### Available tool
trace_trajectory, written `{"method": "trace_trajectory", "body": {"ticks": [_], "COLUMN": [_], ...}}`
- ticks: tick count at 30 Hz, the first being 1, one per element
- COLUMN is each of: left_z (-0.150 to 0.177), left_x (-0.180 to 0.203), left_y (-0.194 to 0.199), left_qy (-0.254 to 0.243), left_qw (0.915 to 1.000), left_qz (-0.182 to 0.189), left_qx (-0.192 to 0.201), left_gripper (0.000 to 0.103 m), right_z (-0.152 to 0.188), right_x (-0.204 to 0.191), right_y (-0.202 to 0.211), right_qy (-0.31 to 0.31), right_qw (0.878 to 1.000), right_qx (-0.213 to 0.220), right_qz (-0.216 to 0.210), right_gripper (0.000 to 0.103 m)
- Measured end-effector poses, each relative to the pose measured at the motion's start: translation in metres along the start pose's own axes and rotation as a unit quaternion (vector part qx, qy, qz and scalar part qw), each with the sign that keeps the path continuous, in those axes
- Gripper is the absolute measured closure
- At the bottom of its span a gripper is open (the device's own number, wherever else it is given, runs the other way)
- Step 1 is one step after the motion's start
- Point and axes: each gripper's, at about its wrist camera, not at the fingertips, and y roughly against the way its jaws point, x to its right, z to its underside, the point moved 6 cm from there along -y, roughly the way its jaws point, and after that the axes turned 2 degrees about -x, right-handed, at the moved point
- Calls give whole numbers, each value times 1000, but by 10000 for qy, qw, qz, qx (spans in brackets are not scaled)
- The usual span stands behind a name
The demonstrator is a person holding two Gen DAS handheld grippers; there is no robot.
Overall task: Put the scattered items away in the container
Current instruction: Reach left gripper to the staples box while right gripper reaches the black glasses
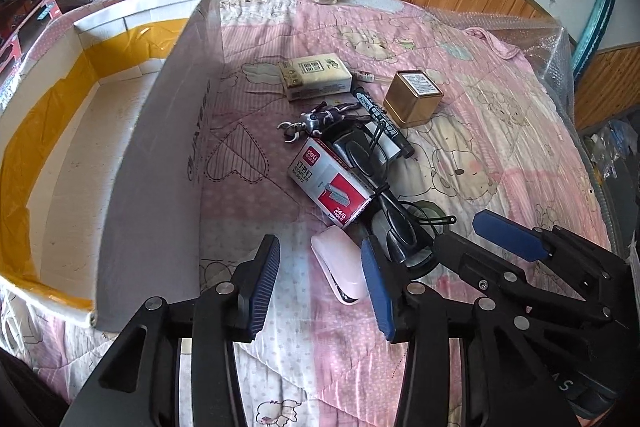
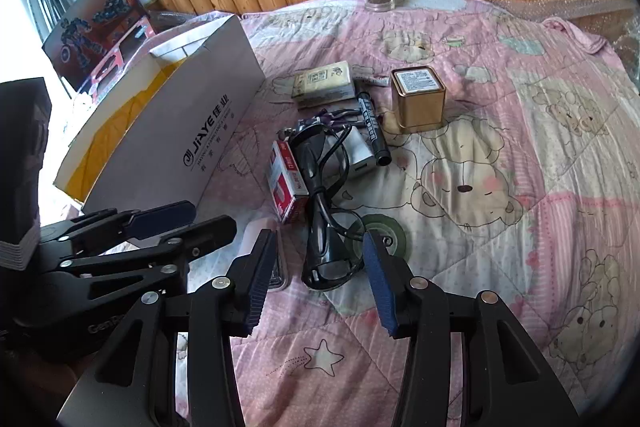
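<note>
Beside the empty cardboard box, both grippers, left and right, hover wide, holding nothing, over the cluttered pile to pick first.

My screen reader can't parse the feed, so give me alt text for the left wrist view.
The open left gripper hovers over a pink stapler on a pink quilt. Beyond it lie a staple box, sunglasses, a marker and a gold tin. An empty white box stands at left.

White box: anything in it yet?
Empty as far as visible: the left wrist view shows only the white box's bare floor and yellow tape.
</note>
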Motion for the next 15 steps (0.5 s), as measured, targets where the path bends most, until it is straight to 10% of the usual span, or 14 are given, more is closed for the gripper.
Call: {"method": "trace_trajectory", "body": {"ticks": [9, 15], "left_z": [2, -5], "left_x": [-50, -53], "left_y": [-27, -27], "left_qy": [403, 638], "left_qw": [9978, 9974], "left_qz": [-463, -115], "left_qx": [-261, -303], "left_gripper": [57, 57], "right_z": [-1, -1], "right_x": [0, -4], "right_y": [-16, -31], "right_qy": [17, 162], "right_qw": [9998, 9993], "right_qx": [-173, -320], "right_qz": [-13, -67], "right_gripper": [54, 54]}}
